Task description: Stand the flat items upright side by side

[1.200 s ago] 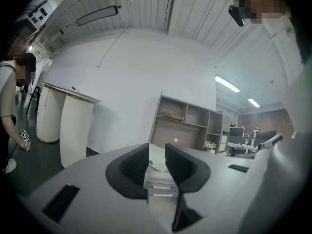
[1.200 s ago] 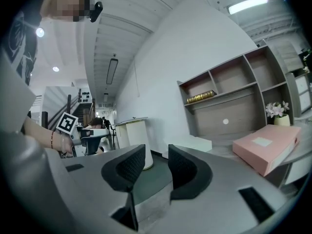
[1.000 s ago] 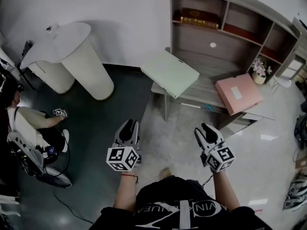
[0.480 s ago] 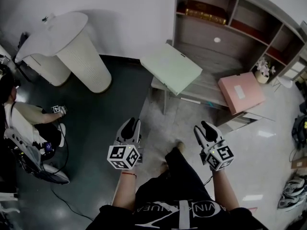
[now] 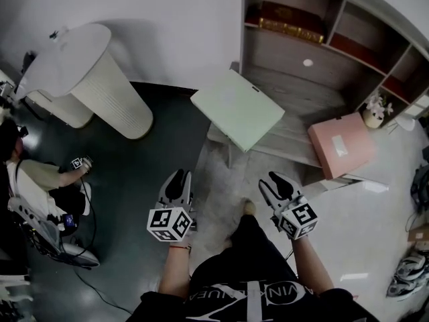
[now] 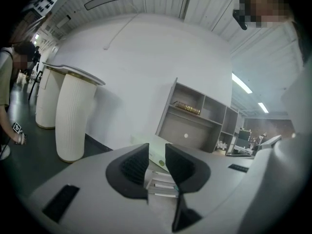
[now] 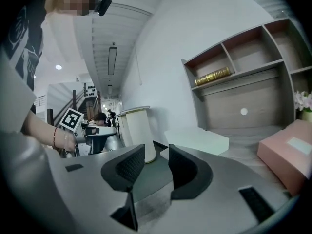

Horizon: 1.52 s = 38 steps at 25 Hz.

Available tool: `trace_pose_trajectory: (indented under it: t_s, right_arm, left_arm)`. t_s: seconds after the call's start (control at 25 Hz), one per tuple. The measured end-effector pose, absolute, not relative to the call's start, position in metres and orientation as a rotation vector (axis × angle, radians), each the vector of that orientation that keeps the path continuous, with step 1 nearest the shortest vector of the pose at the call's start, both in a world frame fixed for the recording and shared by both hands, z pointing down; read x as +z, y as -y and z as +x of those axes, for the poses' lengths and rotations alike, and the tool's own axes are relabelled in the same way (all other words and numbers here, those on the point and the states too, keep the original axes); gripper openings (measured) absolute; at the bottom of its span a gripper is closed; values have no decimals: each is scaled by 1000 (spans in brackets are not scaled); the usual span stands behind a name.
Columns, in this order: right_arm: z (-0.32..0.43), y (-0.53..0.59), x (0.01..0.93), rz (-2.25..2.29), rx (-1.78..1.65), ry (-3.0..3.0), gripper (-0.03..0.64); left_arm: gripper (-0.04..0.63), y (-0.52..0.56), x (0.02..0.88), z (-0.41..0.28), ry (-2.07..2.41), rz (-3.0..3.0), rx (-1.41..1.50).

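A pale green flat box (image 5: 236,109) lies flat on the left end of the grey desk (image 5: 281,136), one corner past the edge. A pink flat box (image 5: 342,146) lies flat on the desk's right part. Both grippers hang over the floor in front of the desk, well short of the boxes. My left gripper (image 5: 177,178) is open, with nothing between its fingers; in its own view the green box (image 6: 157,153) shows beyond the gap. My right gripper (image 5: 277,182) is open and empty too, and the green box (image 7: 197,139) and pink box (image 7: 287,157) lie ahead of it.
The desk carries a shelf unit (image 5: 315,52) with a brown case (image 5: 291,19) in a top compartment and a small flower vase (image 5: 375,109). A white ribbed pedestal (image 5: 110,92) stands left. A seated person (image 5: 37,186) is at far left. Shoes (image 5: 407,274) lie bottom right.
The desk and both boxes have come nearer and slid slightly in view as the wearer steps forward, a leg now between the grippers. Both grippers stay open and empty.
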State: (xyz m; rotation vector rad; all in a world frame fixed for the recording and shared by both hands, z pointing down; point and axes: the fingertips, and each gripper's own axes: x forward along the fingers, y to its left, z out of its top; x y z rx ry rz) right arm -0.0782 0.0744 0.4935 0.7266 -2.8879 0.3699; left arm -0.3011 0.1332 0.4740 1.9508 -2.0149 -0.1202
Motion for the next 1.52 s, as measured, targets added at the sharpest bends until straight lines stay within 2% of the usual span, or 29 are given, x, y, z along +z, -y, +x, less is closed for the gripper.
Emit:
trace_pose_trajectory:
  t_s: [0.88,1.24,1.52]
  right_arm:
    - [-115,53,534,513,382,2770,206]
    - [-139,65,547,432,377,2739,232]
    - [-161,79,563,465,352,2687,267]
  left_arm:
    - [106,10,508,-314,2006,1841,-101]
    - [155,38,531,-314,1945,1792,-95]
    - [163,71,557,-334,1849,1789,-70]
